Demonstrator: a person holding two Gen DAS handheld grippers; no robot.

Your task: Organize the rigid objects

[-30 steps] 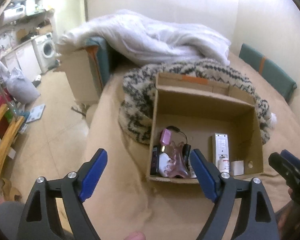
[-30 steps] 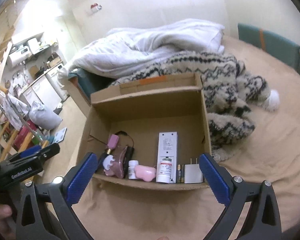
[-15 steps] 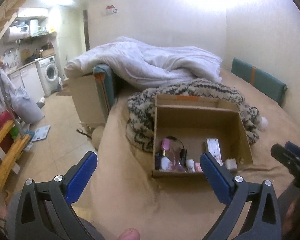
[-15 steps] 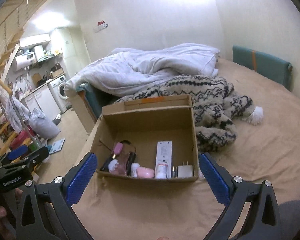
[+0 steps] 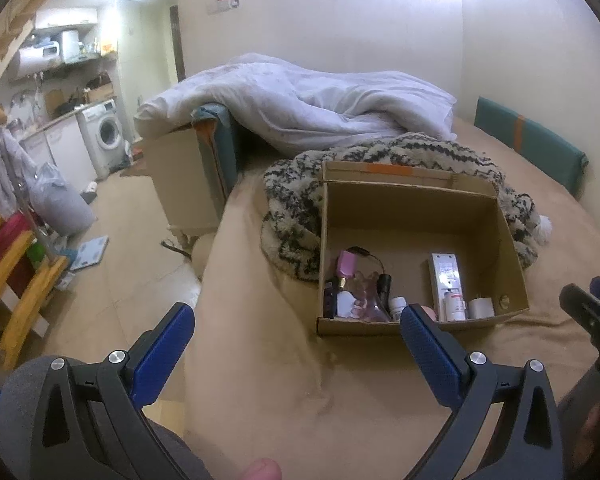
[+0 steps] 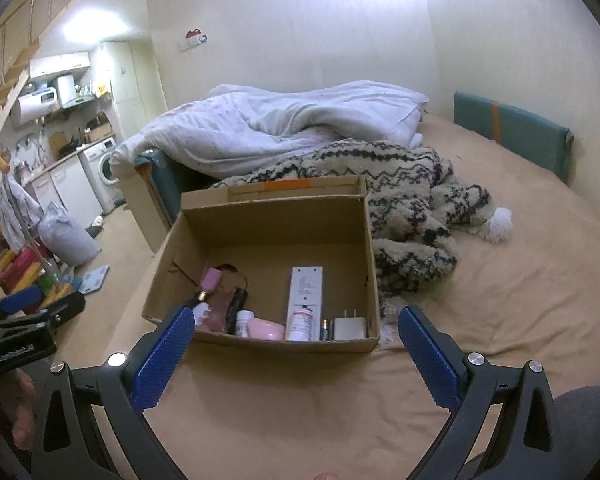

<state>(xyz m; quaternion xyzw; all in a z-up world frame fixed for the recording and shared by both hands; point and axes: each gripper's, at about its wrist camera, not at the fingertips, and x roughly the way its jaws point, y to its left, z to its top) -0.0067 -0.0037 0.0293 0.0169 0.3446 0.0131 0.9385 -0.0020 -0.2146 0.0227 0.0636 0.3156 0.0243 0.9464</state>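
An open cardboard box lies on the tan bed. Along its near wall lie a white remote, a pink bottle, a clear pink hair claw, a small white bottle, a pink round case and a white plug. My left gripper hovers in front of the box's left corner, open, with nothing between its blue pads. My right gripper stands open before the box's near wall and is empty as well.
A black-and-cream patterned blanket lies against the box's far and right sides. Behind it is a white duvet. A green cushion leans on the right wall. The bed edge drops to the floor at left, near wooden stairs.
Both grippers have drawn back from the box, which now looks smaller and farther away. The left jaws have spread a little wider. The items in the box have not moved.
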